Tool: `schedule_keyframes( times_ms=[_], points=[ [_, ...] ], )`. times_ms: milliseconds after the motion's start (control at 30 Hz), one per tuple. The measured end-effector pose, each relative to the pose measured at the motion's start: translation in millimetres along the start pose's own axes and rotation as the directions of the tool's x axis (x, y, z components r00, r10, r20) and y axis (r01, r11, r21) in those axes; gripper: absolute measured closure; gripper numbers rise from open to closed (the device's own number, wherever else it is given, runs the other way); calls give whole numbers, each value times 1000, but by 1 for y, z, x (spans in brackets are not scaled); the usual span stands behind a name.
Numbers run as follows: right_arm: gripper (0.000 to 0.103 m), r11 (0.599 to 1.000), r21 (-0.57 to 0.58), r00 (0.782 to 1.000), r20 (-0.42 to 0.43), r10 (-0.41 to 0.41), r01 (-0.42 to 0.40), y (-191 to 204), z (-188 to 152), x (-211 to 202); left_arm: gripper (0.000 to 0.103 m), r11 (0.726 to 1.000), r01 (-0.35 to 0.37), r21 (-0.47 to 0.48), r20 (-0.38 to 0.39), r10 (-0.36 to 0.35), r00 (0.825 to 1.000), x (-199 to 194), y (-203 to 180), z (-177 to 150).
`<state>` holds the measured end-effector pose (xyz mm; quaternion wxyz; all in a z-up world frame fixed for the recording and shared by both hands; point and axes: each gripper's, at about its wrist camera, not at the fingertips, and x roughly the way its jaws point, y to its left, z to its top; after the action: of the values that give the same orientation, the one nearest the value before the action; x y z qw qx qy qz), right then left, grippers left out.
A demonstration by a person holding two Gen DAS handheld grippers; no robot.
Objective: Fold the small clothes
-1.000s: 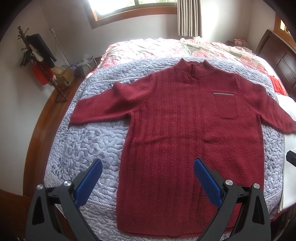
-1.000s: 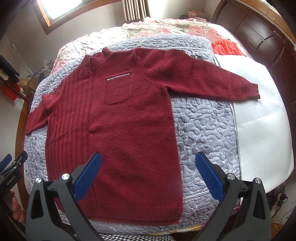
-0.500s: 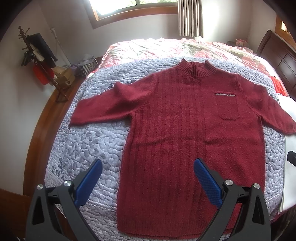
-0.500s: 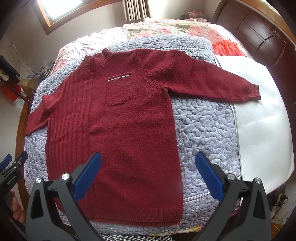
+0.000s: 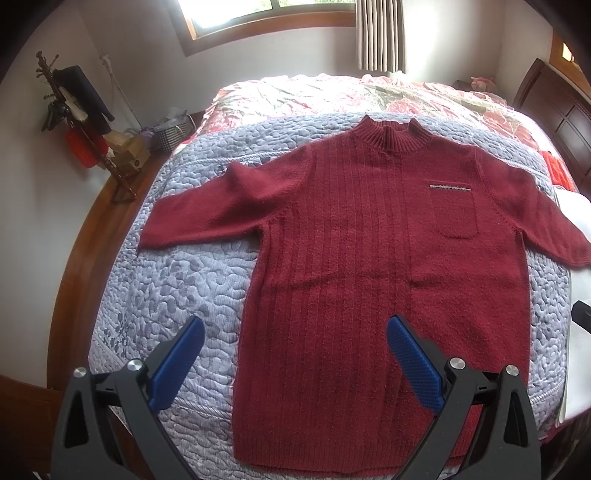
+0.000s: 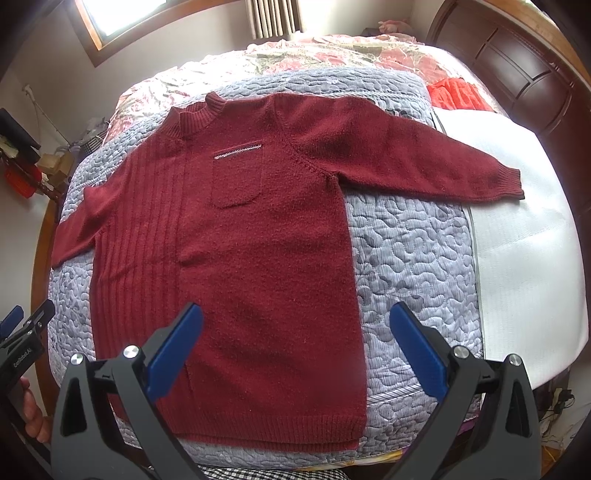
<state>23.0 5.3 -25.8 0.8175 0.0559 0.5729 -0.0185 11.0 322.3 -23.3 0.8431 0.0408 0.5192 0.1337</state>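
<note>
Dark red knit sweater lies flat, front up, on a grey-blue quilted cover spread over the bed; both sleeves out to the sides, ribbed collar at the far end, chest pocket with a pale trim strip along its top. Left claw hangs above the near hem, blue pads wide apart, gripping nothing; hem corner sits just ahead of and between its fingers. Right claw likewise spread and empty, over the sweater's other lower corner, its right pad above bare quilt. Right sleeve cuff reaches onto a white sheet further right of that claw. A hand shows at the low left edge of the right view (only a few fingers visible). Beyond the collar, a floral bedspread; dark wooden headboard far right; window at the back wall.
</note>
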Motion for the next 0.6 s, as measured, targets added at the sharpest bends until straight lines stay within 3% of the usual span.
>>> schedule_keyframes(
  times_ms=[600],
  points=[
    [3, 1000, 9, 1000, -4, 4, -4, -9, 2, 5, 4, 1000, -15, -1, -11, 15, 1000, 7, -6, 1]
  ],
)
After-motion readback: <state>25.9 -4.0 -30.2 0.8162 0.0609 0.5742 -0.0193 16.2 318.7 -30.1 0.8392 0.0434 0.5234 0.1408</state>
